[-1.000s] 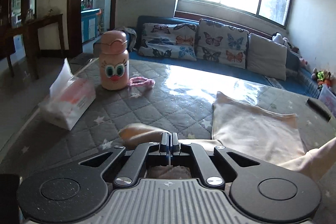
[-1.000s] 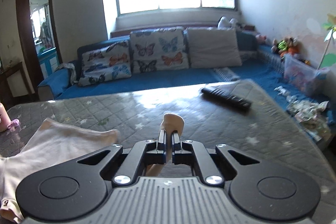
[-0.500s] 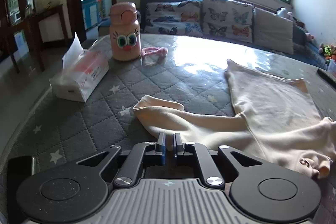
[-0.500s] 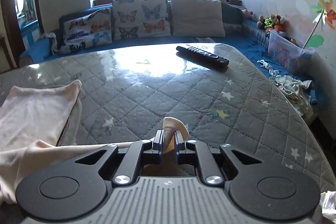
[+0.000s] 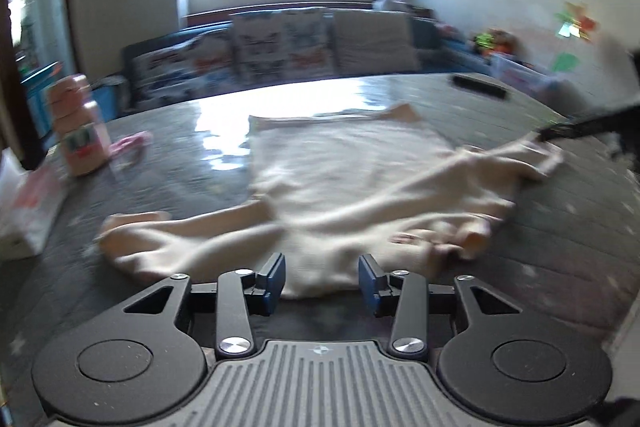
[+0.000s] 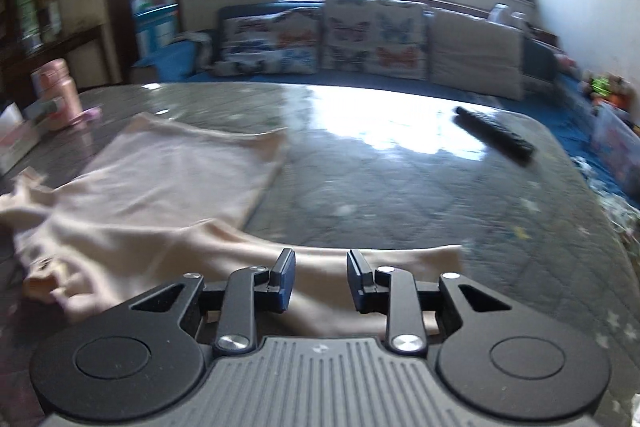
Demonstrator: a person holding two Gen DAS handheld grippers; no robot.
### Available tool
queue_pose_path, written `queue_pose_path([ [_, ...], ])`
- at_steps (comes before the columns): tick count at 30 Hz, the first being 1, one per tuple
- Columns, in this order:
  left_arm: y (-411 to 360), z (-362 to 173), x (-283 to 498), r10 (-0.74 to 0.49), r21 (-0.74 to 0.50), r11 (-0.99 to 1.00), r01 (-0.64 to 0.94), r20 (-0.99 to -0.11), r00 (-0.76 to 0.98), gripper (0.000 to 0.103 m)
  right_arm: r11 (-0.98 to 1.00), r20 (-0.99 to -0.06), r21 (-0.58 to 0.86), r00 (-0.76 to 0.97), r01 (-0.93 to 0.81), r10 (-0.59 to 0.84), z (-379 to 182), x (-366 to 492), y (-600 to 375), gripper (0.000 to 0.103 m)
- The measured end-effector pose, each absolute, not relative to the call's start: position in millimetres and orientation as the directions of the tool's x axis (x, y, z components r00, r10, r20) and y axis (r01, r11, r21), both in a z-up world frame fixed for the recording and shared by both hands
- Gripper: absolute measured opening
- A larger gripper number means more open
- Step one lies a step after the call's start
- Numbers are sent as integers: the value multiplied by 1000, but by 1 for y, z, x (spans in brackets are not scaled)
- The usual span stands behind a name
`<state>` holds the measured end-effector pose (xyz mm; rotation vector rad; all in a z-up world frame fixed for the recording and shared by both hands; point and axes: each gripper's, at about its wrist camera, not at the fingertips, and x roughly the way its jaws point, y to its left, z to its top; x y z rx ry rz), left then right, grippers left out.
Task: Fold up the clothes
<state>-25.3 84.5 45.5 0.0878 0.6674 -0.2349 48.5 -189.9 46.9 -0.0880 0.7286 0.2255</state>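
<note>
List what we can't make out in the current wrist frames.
- Garment near edge: left wrist, hidden behind the left gripper body.
- Sleeve cuff end: right wrist, runs under the right gripper.
- Bottle face: left wrist, motion blur.
- Tissue box: left wrist, cut off by left edge.
- Remote buttons: right wrist, blurred.

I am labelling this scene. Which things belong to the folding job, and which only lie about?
Job: cream garment, left tool, right tool, both open.

Lying about: pink bottle, tissue box, remote control, pink cloth scrap.
</note>
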Motion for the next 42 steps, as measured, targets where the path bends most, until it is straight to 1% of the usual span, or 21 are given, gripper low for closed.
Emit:
queue_pose_path([
  [5,51,32,-28,-256,31,934,355,-635,729,49,926,-682,10,674,-379,283,45,36,-155,31],
  [8,40,27,-26,-264,57,921,386,-638,723,52,874,-693,1,629,-487,351,41,24,-128,36],
  [12,32,23,-23,-270,78,908,411,-642,718,53,793,-707,-19,569,-609,420,35,7,-95,37],
  [17,29,16,-20,-266,99,899,425,-648,714,53,720,-720,-37,518,-693,461,26,-7,-69,39],
  [20,27,13,-18,-268,116,892,437,-643,717,52,685,-726,-85,515,-724,455,19,-12,-56,44],
  [22,26,11,-16,-271,120,888,443,-642,718,42,665,-728,-117,519,-738,447,14,-15,-48,44],
  [24,26,10,-14,-274,117,889,444,-642,717,24,644,-730,-151,524,-750,439,7,-15,-41,44],
  [25,26,9,-13,-275,113,890,443,-641,716,18,637,-730,-166,528,-753,433,5,-14,-40,44],
  [26,27,9,-11,-276,107,892,439,-641,716,9,630,-729,-192,539,-752,421,1,-14,-37,44],
  [27,28,10,-10,-278,100,894,437,-640,716,7,626,-725,-218,554,-749,410,-2,-15,-35,44],
  [30,30,15,-9,-294,90,892,442,-629,720,3,619,-708,-249,576,-745,408,-5,-15,-33,38],
  [32,31,20,-11,-305,92,887,452,-619,724,2,630,-706,-233,574,-741,414,-3,-13,-35,16],
  [33,32,23,-13,-310,91,885,456,-616,724,2,637,-706,-218,570,-740,421,0,-12,-37,14],
  [34,33,26,-14,-315,91,883,461,-612,725,2,640,-703,-207,568,-740,429,3,-12,-39,8],
  [35,34,29,-16,-320,91,880,466,-610,725,2,643,-700,-197,566,-740,436,6,-12,-41,6],
  [38,36,32,-22,-338,89,866,491,-619,709,2,632,-703,-167,541,-756,461,17,-17,-48,5],
  [42,34,23,-25,-357,77,844,531,-658,663,2,593,-735,-144,487,-792,472,18,-29,-51,5],
])
